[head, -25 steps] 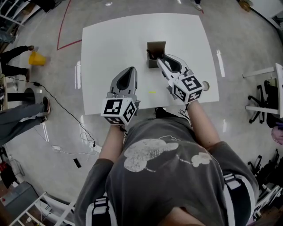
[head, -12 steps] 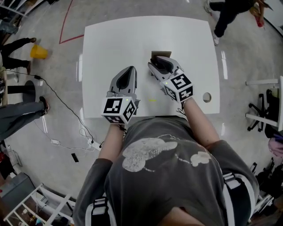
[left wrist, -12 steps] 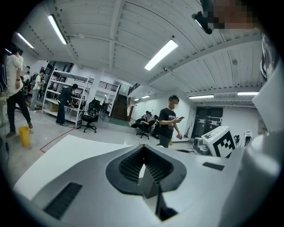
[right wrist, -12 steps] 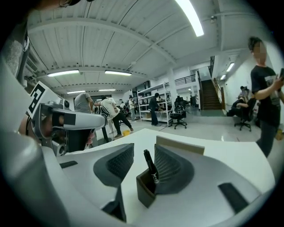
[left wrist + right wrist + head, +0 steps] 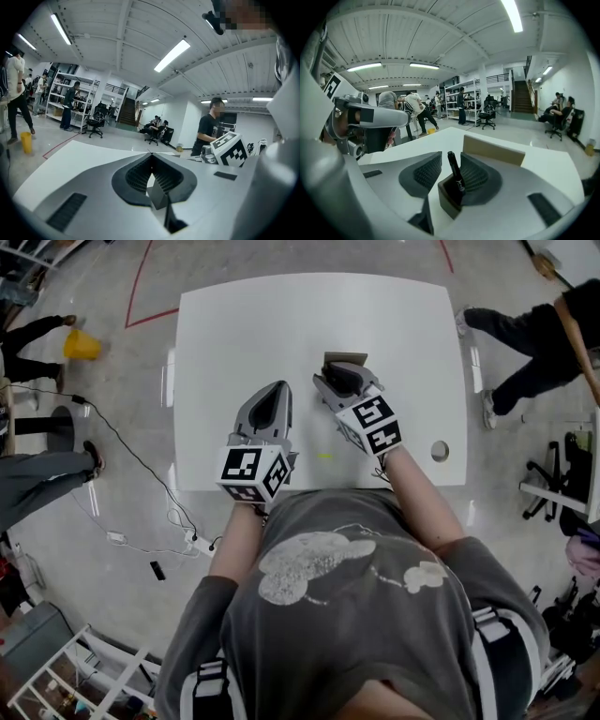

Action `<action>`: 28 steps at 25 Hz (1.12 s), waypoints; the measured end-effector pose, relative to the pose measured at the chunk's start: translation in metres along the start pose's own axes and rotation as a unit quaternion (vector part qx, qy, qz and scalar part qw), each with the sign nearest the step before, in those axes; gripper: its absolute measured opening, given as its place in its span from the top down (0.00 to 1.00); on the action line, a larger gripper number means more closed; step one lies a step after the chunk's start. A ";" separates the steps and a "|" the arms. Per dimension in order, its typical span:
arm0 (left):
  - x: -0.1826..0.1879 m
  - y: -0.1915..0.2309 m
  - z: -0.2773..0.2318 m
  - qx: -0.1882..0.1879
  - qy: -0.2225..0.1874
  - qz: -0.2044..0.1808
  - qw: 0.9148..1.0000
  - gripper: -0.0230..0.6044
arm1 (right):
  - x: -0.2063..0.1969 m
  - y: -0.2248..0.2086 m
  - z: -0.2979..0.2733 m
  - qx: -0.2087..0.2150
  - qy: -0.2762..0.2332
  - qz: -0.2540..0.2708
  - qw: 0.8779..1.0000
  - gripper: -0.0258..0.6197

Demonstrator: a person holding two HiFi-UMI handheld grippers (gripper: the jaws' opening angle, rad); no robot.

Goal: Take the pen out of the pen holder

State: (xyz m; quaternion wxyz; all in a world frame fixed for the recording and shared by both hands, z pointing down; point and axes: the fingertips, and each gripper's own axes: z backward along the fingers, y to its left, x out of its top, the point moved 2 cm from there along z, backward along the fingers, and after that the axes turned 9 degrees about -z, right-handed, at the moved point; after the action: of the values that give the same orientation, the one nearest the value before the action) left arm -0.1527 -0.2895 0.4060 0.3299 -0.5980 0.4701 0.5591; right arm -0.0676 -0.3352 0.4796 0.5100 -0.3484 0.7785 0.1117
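Note:
A black pen (image 5: 455,174) stands upright in a small brown pen holder (image 5: 446,200) on the white table (image 5: 244,334). My right gripper (image 5: 451,159) is open, one jaw on each side of the pen, and the pads do not touch it. From the head view the right gripper (image 5: 334,381) lies over the holder (image 5: 343,359) and hides the pen. My left gripper (image 5: 274,390) rests left of the holder, shut and empty. In its own view the left gripper (image 5: 151,155) shows tips that meet over bare table.
A round hole (image 5: 439,450) sits near the table's right front corner, and a small yellow mark (image 5: 323,457) near the front edge. A person (image 5: 530,343) walks past the table's far right side. Office chairs (image 5: 562,465) stand at the right, cables (image 5: 141,474) at the left.
My right gripper has moved left and lower, from beside the holder to astride the pen. The left gripper has barely moved. A person has walked along the table's far right side.

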 end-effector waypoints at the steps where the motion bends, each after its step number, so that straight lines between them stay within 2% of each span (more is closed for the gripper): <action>1: 0.000 0.001 -0.001 0.000 0.000 0.000 1.000 0.95 | 0.000 0.000 -0.001 -0.001 0.004 0.003 1.000 0.77; 5: 0.001 0.001 -0.002 -0.002 -0.002 0.000 1.000 0.95 | -0.001 0.000 -0.004 -0.012 0.011 0.019 1.000 0.77; 7: 0.002 0.002 -0.002 -0.002 -0.003 0.000 1.000 0.95 | -0.002 -0.001 -0.004 -0.023 0.012 0.024 0.999 0.84; 15: 0.004 0.003 0.001 -0.002 -0.006 -0.001 1.000 0.95 | 0.001 -0.005 -0.003 -0.035 0.006 0.014 0.999 0.89; 22: 0.005 0.001 0.012 -0.002 -0.012 -0.005 1.000 0.95 | 0.018 0.002 0.011 -0.034 -0.031 0.020 0.999 0.89; 28: 0.005 -0.004 0.030 -0.006 -0.018 -0.009 1.000 0.95 | 0.037 0.012 0.036 -0.035 -0.085 0.018 0.996 0.89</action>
State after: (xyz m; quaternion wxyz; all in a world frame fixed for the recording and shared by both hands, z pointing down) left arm -0.1595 -0.2617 0.3961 0.3395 -0.5943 0.4554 0.5694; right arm -0.0585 -0.3235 0.4285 0.5593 -0.3413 0.7343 0.1776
